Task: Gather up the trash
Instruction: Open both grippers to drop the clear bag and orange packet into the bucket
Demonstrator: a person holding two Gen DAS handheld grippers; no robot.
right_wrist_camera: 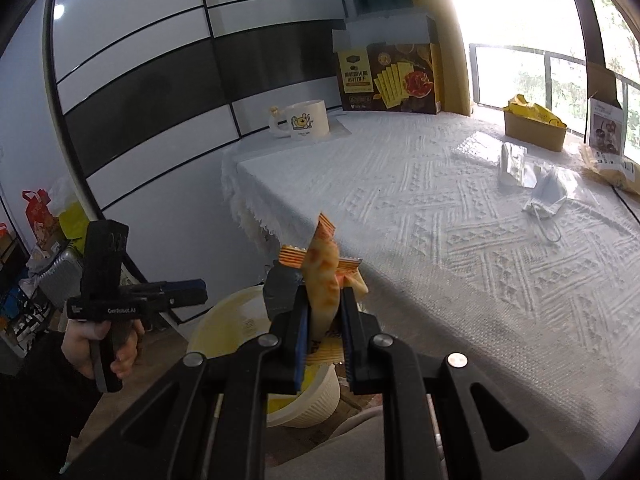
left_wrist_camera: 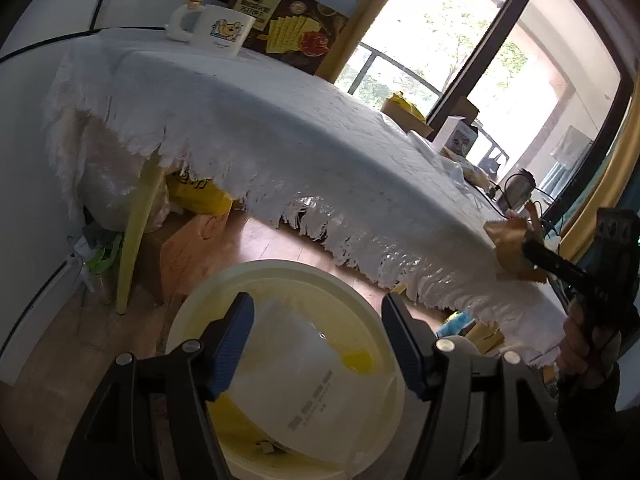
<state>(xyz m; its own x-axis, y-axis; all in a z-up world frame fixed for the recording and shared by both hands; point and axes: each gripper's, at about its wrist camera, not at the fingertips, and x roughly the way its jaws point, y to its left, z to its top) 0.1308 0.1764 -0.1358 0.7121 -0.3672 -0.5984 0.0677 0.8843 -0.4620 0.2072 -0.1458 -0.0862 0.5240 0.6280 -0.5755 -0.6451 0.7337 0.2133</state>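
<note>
Left gripper (left_wrist_camera: 318,344): jaws spread wide, nothing between the pads; it hangs over the bin.
White pouch (left_wrist_camera: 304,376): flat, white, a line of small grey print on its face; lies loose inside the bin, below the spread jaws.
Right gripper (right_wrist_camera: 325,312): jaws pressed on a snack wrapper (right_wrist_camera: 320,280), held upright.
Snack wrapper: crumpled, tan-yellow with browned patches, orange-and-white striped crimped ends; above the table's near edge and the bin.
Bin (left_wrist_camera: 384,308): round, cream-yellow, yellow liner inside; on the wooden floor beside the table.
Table (right_wrist_camera: 440,220): white textured cloth, fringed edge.
On the table: face mask (right_wrist_camera: 548,196), mug (right_wrist_camera: 300,122), cracker box (right_wrist_camera: 390,78).
</note>
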